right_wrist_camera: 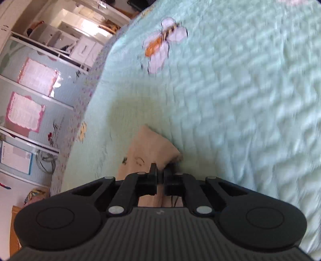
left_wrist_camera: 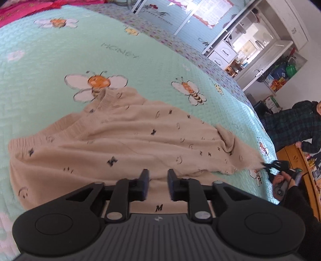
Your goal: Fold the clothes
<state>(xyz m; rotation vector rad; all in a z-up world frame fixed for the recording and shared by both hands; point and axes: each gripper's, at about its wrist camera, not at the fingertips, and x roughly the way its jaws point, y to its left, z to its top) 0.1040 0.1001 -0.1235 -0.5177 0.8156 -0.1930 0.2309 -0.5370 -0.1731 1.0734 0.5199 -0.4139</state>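
A beige knit garment with small black motifs lies spread on the mint-green bee quilt. My left gripper hovers at the garment's near edge. Its jaws stand apart, fabric shows in the gap, and the pads do not press on it. At the right, my right gripper pinches the garment's far corner, and a hand holds it. In the right wrist view that gripper is shut on a beige fabric corner, which sticks out ahead of the fingers above the quilt.
A pink blanket lies at the bed's far left corner. A person in a dark plaid top sits beside the bed at the right, near a wooden cabinet. White shelving and a wall with posters stand beyond the bed.
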